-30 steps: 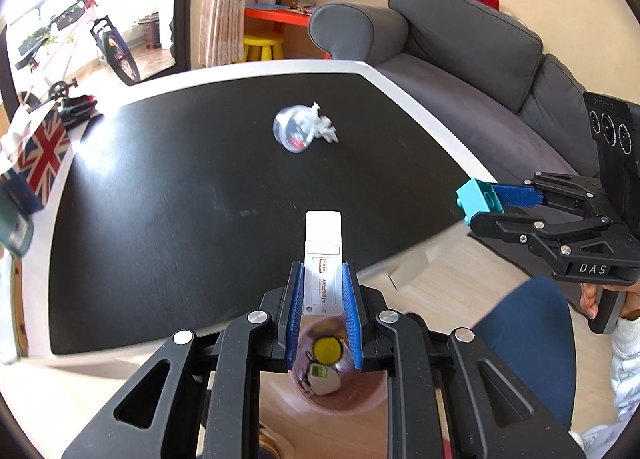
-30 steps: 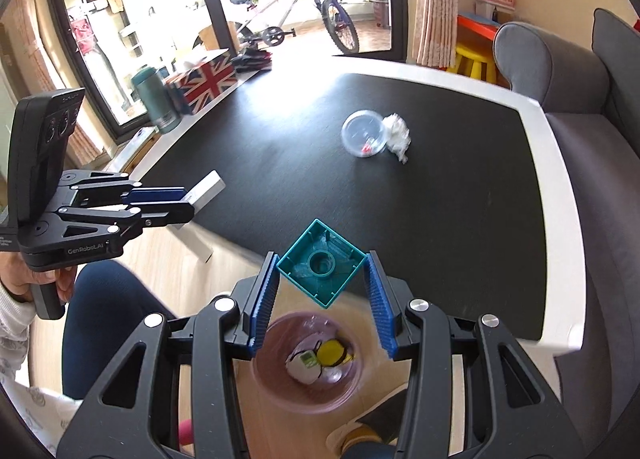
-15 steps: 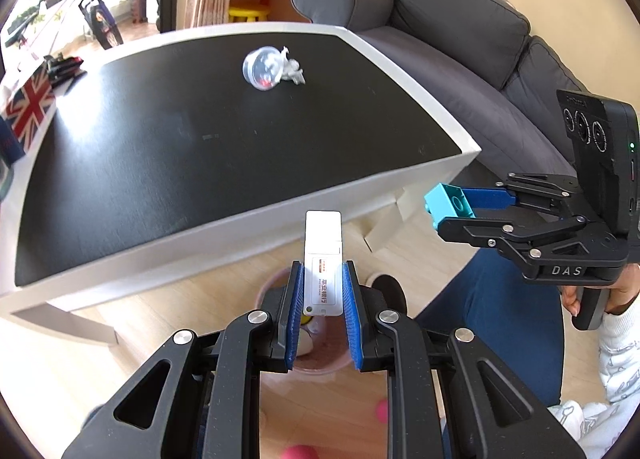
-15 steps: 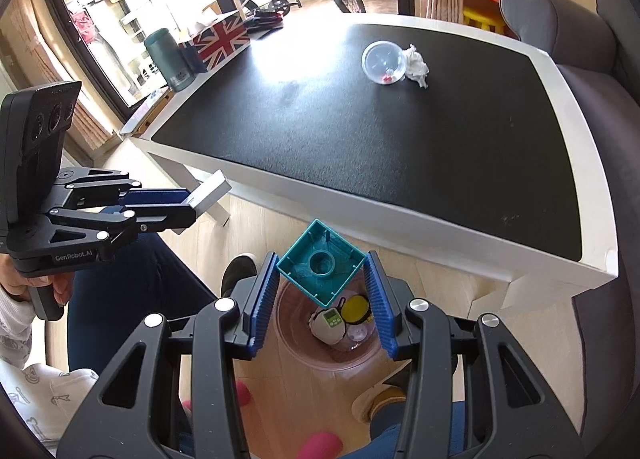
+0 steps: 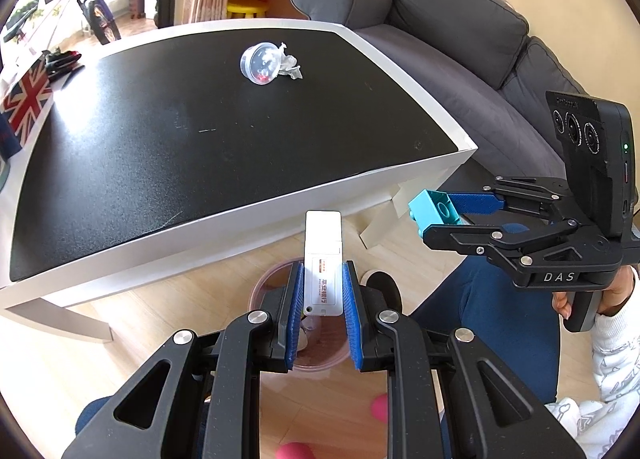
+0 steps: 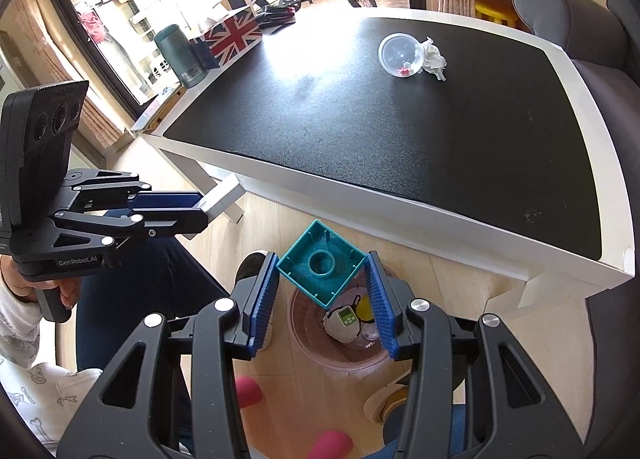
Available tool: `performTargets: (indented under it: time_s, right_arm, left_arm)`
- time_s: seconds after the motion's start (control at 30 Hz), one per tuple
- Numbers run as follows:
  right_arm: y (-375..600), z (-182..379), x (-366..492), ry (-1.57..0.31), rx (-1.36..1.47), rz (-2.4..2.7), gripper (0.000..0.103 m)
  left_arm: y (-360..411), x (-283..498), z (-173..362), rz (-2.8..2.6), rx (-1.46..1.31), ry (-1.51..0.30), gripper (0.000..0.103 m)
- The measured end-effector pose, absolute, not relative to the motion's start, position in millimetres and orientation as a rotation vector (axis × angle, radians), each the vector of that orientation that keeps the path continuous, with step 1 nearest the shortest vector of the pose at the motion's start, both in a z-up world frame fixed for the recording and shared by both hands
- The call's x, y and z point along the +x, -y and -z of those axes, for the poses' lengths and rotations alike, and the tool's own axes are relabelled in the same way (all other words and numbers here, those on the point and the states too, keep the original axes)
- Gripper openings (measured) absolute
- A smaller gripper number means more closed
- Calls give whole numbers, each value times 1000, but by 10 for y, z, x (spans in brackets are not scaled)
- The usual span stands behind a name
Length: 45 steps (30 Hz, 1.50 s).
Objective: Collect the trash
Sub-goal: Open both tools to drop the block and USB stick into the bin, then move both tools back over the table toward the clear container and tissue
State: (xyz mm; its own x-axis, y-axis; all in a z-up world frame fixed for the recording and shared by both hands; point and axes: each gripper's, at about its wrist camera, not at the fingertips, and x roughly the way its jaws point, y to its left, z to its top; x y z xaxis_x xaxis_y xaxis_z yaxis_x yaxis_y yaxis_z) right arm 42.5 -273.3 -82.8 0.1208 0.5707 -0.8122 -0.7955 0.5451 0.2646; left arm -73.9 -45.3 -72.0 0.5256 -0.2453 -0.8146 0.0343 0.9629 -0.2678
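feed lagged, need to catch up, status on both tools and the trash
Left tool shut on white card, right tool shut on teal block. Both over pink bin. Clear cup and tissue on table. Drop path unobstructed.

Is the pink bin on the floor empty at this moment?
No, the pink bin already holds a small white timer and a yellow item.

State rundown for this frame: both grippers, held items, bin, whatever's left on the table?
left gripper: shut on white card
white card: held upright over bin
right gripper: shut on teal block
teal block: held over bin
bin: on floor, partly filled
clear cup: tipped on table
tissue: crumpled beside cup
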Motion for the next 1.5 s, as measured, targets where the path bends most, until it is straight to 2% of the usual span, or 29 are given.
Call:
performTargets:
  time_s: [0.07,0.17,0.33,0.8,0.9,0.97,1.0,1.03,1.5]
  right_arm:
    - [2748,831,432,-1039,-249,-1008,76]
    - [2776,837,455,-1040,-231,-993,87]
    - [2809,824,501,-1041,-221,-965,92]
    - [2918,797,555,-1037,-192,-932,93]
    - [2943,777,568,-1033,-184,-925,93]
    - [2965,766,578,-1029,-180,-921,93]
    - [2972,761,582,-1027,-178,-919,93]
    - [2979,757,586,-1027,-176,-917,94]
    - [2962,782,593,-1035,-174,-923,95]
  left_arm:
    - [455,-732,718,170,-229,-1006,19]
    - [454,-724,719,172,-229,-1009,19]
    - [473,-717,721,183,-232,-1011,19]
    - [605,-696,758,234,-216,-1024,19]
    - [619,-683,766,240,-221,-1024,23]
    - [607,-672,769,233,-228,-1020,48]
    - [590,-675,762,231,-241,-1009,79]
    - [579,-684,744,227,-248,-994,94]
    - [485,-664,736,166,-256,-991,95]
